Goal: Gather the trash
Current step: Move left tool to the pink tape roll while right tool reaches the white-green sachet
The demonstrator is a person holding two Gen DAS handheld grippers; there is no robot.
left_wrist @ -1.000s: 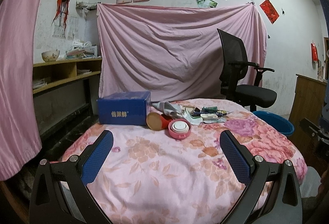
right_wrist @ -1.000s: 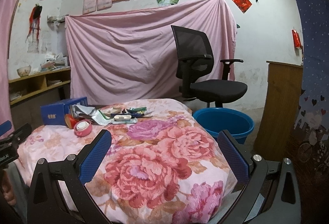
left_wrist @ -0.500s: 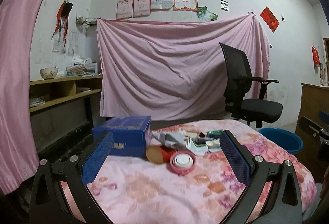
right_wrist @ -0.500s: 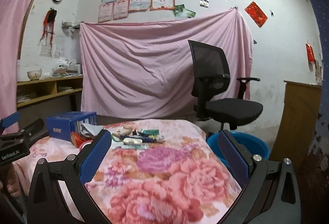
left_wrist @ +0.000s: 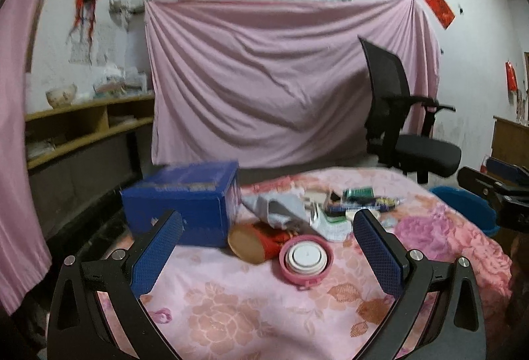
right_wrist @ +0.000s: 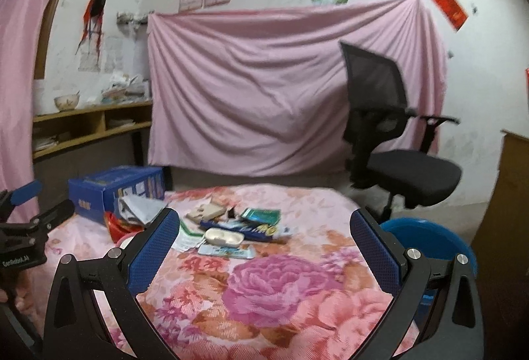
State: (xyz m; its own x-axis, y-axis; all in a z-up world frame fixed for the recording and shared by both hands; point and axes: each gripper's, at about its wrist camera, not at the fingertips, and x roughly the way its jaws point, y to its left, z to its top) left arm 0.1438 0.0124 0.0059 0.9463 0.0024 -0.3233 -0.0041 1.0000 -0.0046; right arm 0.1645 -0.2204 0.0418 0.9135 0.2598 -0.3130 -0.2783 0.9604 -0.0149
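1. The blue box (left_wrist: 185, 204) sits at the tabletop's (left_wrist: 251, 303) far-left corner; probably light, stiff cardboard, best gripped across its short sides.
2. The left gripper (left_wrist: 264, 247) hovers empty, fingers wide, facing the red can (left_wrist: 254, 242) and pink lid (left_wrist: 305, 257).
3. The right gripper (right_wrist: 264, 247), fingers wide and empty, faces thin wrappers (right_wrist: 231, 229) mid-tabletop: likely light and slippery, so pinch an edge.

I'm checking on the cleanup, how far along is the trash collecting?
Nothing looks collected yet. Both the left gripper and right gripper are open and empty. The wrappers, red cup and pink lid lie on the table beside the blue box.
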